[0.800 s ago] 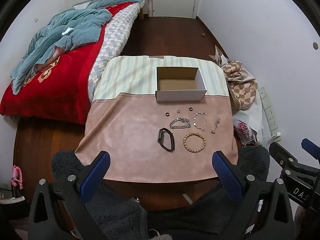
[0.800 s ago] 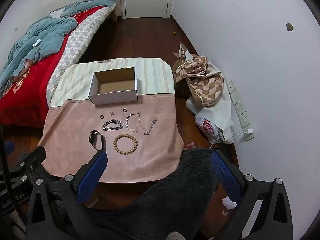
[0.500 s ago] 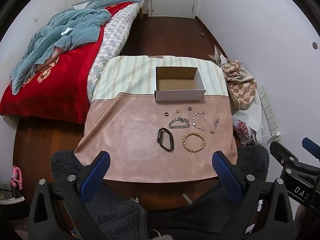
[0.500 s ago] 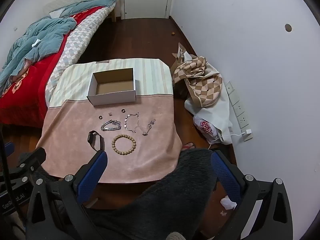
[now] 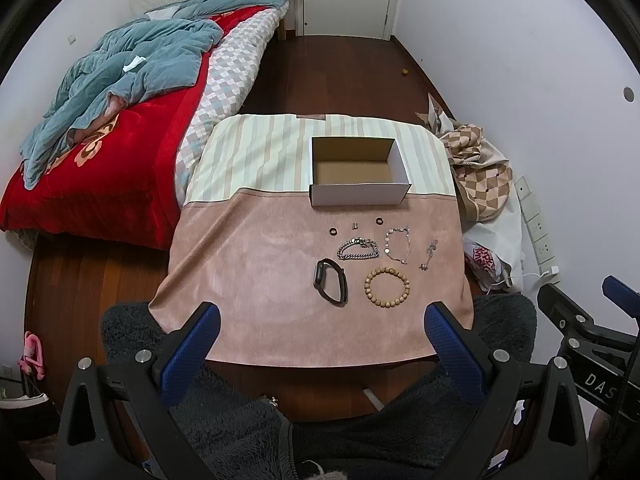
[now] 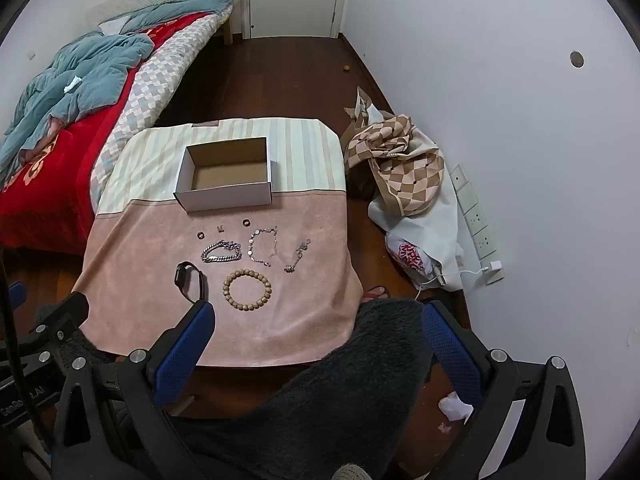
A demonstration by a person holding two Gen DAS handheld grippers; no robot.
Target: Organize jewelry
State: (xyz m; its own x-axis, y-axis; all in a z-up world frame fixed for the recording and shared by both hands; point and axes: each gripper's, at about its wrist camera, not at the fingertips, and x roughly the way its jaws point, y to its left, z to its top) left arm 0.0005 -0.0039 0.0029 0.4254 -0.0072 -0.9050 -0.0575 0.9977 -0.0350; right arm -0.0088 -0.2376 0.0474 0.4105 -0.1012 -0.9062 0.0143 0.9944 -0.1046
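An open, empty white cardboard box [image 5: 358, 194] [image 6: 226, 198] stands on a cloth-covered table [image 5: 256, 280] [image 6: 132, 288]. In front of it lie a black watch [image 5: 331, 281] [image 6: 189, 275], a wooden bead bracelet [image 5: 387, 287] [image 6: 247, 287], a silver chain bracelet [image 5: 357, 250] [image 6: 221, 252], a thin chain [image 5: 397, 245] [image 6: 263, 245], a small pendant chain [image 5: 429, 254] [image 6: 297, 255] and three small rings [image 5: 354, 227] [image 6: 219, 230]. My left gripper [image 5: 320, 322] and right gripper [image 6: 316, 320] are both open and empty, held well back above the table's near edge.
A bed with a red blanket and blue quilt [image 5: 104, 92] is to the left. A checkered cloth and bags [image 5: 480, 164] [image 6: 404, 176] lie on the floor by the right wall, with a power strip [image 6: 476, 220]. A dark fuzzy garment [image 6: 320, 408] is below.
Both grippers have drifted slightly; the table and jewelry sit marginally higher in view. Nothing on the table has moved.
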